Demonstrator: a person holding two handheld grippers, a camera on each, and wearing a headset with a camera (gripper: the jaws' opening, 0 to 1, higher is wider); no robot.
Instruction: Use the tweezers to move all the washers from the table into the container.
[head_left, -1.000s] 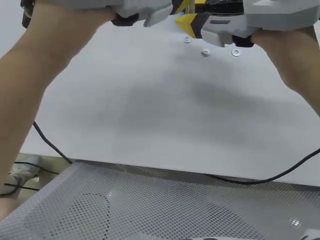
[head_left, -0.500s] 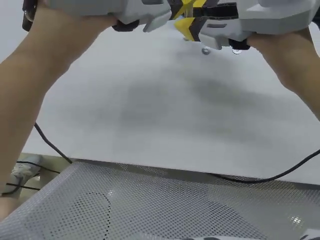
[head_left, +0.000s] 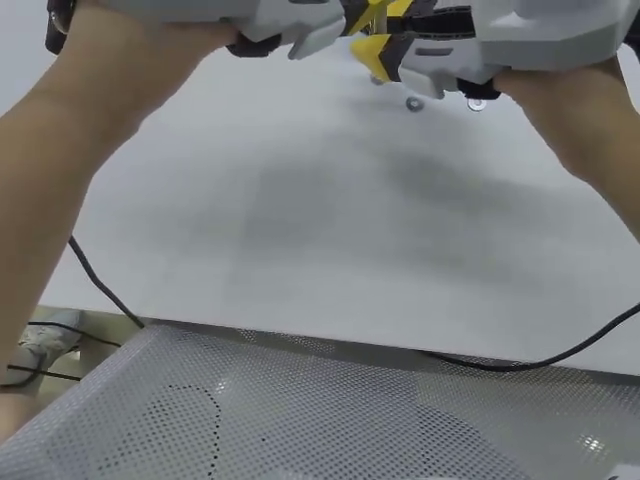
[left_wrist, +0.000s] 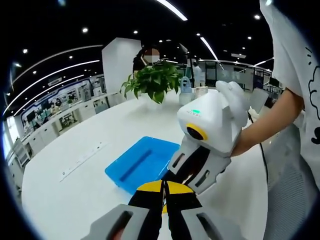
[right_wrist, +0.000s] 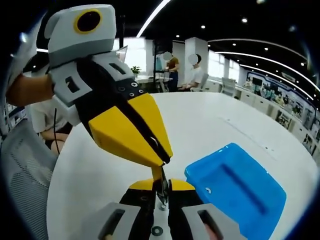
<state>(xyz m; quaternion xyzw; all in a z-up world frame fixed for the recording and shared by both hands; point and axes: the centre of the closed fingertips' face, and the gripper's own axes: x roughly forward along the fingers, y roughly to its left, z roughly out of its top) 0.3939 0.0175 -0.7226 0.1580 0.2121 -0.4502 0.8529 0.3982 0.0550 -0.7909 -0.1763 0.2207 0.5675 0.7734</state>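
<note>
Nearest, at 6 o'clock in the head view, a perforated grey panel (head_left: 300, 420) and a black cable (head_left: 100, 285) edged the white table (head_left: 300, 230). The person's forearms (head_left: 90, 130) reached toward 12 o'clock. The right gripper (right_wrist: 161, 186) had its jaws pinched on a slim metal tool, apparently the tweezers (right_wrist: 161, 194). The left gripper (right_wrist: 164, 158) had its jaws closed, tips meeting the tool's upper end; whether they clamped it could not be told. Three washers (head_left: 414, 103) lay on the table at 1 o'clock, just past the grippers. Their pattern matched one second earlier, though the grippers sat slightly lower in view. Judged: nothing had been lifted in that interval. Farther off, at 3 o'clock of the right jaws, the blue container (right_wrist: 260, 200) held a single washer (right_wrist: 207, 190). Judged: early in the task, at least three to go.
</note>
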